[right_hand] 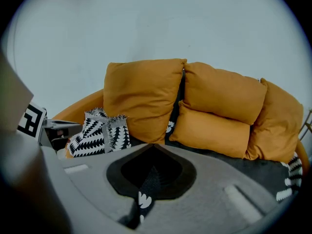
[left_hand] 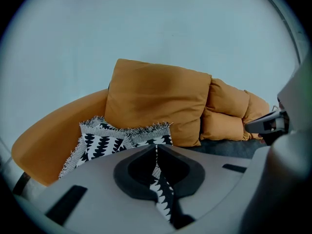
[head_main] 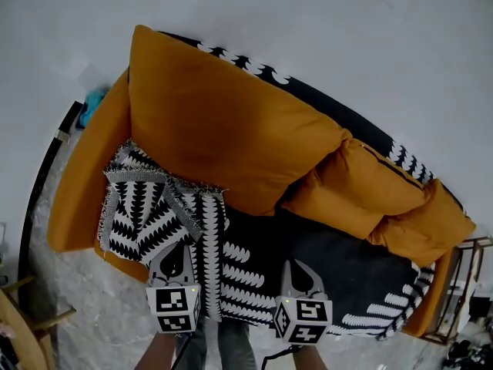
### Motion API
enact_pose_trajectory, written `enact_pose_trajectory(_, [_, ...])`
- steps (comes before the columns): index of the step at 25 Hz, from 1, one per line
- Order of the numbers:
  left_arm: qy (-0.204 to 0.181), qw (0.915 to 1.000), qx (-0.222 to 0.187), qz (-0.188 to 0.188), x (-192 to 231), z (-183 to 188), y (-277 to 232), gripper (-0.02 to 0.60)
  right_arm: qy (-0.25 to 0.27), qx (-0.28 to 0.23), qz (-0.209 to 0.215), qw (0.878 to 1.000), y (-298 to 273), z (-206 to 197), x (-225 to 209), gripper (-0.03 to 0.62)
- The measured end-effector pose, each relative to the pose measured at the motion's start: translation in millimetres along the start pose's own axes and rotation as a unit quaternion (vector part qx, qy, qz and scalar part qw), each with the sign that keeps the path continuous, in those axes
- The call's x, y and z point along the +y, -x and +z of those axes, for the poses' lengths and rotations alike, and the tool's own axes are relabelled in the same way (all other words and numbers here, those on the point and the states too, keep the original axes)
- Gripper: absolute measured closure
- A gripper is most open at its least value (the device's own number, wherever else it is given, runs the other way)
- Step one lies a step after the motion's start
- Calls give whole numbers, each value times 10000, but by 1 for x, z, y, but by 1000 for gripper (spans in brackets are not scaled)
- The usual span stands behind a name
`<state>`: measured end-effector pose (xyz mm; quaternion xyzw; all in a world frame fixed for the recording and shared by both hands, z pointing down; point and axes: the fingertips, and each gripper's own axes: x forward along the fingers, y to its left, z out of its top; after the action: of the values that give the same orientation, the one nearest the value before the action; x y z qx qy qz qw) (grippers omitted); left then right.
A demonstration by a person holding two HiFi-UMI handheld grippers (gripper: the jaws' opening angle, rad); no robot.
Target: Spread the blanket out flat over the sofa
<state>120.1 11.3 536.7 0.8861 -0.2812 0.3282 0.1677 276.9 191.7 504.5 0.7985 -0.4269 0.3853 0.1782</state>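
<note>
Now: blanket (head_main: 231, 264) pinched along the sofa (head_main: 81, 179) front
Left gripper (head_main: 175, 262) and right gripper (head_main: 300, 277) each clamp its edge; cloth lies bunched at the sofa's left end; I'd draw both grips apart evenly, keeping the edge taut.

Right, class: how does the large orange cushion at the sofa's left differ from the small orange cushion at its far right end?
The large orange fabric cushion is much bigger than the small orange fabric cushion. The large one has the black-and-white patterned blanket bunched at its foot; before the small one the blanket lies flat. Both are the same orange and sit along the sofa's back.
</note>
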Motion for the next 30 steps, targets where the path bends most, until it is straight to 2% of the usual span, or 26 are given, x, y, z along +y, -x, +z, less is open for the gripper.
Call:
enact_pose_trajectory(8, [-141,9998,63,-145,-24,2,-27,575,-87,40,-84,9999,-1,-8,-27,589])
enact_pose_trajectory(13, [-192,9994,190,-224,-21,4,-48,575,-115,73,-158,9998,-9,-1,-34,589])
enact_pose_trajectory(14, [-185,9993,205,-252,-23,3,-52,568,-119,78,-180,9997,-10,-2,-37,589])
enact_pose_trajectory(15, [-172,9992,226,-287,-27,1,-56,501,-123,85,-205,9997,-10,-3,-42,589])
enact_pose_trajectory(16, [-161,9990,252,-318,-30,0,-61,468,-126,94,-228,9996,-11,-4,-46,589])
enact_pose_trajectory(30, [-320,9979,389,-410,-58,5,-115,437,-228,267,-446,9984,-18,-13,-94,589])
